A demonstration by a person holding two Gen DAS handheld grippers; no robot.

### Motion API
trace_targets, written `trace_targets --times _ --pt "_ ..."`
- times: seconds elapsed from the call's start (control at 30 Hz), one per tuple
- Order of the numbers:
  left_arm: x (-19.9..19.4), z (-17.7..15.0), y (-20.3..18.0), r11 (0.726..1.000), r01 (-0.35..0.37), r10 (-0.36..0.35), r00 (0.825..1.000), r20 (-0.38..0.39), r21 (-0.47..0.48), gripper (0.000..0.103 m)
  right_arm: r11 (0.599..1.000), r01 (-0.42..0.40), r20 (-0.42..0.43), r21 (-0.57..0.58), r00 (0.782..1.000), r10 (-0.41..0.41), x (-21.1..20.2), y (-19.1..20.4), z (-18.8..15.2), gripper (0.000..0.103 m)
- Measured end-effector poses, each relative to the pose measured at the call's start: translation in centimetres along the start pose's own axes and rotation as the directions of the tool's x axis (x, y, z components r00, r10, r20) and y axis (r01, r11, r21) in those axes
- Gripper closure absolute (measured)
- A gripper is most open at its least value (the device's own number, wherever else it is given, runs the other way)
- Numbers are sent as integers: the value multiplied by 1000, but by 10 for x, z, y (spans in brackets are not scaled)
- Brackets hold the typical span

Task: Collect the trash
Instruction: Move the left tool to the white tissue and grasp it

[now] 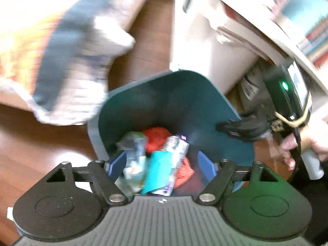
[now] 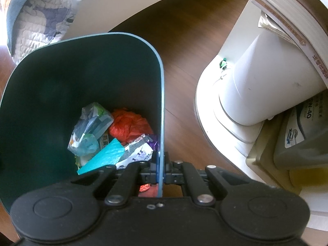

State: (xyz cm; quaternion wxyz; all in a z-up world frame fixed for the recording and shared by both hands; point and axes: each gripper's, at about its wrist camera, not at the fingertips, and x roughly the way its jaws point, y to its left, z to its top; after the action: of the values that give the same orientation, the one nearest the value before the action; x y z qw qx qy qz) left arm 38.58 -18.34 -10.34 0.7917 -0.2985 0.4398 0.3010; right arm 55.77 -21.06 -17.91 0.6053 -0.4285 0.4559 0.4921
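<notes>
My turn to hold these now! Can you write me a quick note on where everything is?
Left tool: open, empty, above the bin.
Right tool: shut on the teal bin's rim, holding it.
In the bin: orange bag, clear plastic bag, teal sheet, silver wrapper.
Done: that trash is in.
Left: nothing loose shows on the floor nearby; look further around.

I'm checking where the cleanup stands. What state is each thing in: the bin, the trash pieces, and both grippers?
Trash bin: upright, no lid on it, partly filled.
Orange bag: crumpled, in the bin.
Teal sheet: lying in the bin, on top.
Clear plastic wrapper: crumpled, in the bin.
Left gripper: open over the bin, nothing between its fingers.
Right gripper: shut on the bin's rim.
</notes>
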Motion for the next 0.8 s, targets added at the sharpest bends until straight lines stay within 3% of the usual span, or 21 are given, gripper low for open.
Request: trace_targets --times 0.2,0.37,0.43,0.6,0.73,0.8 --pt "-25 -13 84 973 -141 149 988 31 -182 24 1000 13 -14 -2 1000 -13 2 2 2 100" --pt "-39 -40 162 892 -296 319 948 10 -342 24 1000 19 -24 -5 1000 -19 1 3 2 99" --pt "-40 -53 191 844 -341 370 929 -11 -415 24 1000 22 -29 -3 999 -22 1 2 2 99" --pt "-27 -91 272 679 -416 448 888 -106 -605 24 999 35 -49 13 998 -34 3 0 1 98" --pt "8 -125 330 559 -391 376 906 -197 -731 24 999 47 -63 20 997 -46 4 1 1 97" --pt "29 -140 352 488 -416 366 896 -253 -767 24 998 53 -70 27 996 -51 5 0 1 96"
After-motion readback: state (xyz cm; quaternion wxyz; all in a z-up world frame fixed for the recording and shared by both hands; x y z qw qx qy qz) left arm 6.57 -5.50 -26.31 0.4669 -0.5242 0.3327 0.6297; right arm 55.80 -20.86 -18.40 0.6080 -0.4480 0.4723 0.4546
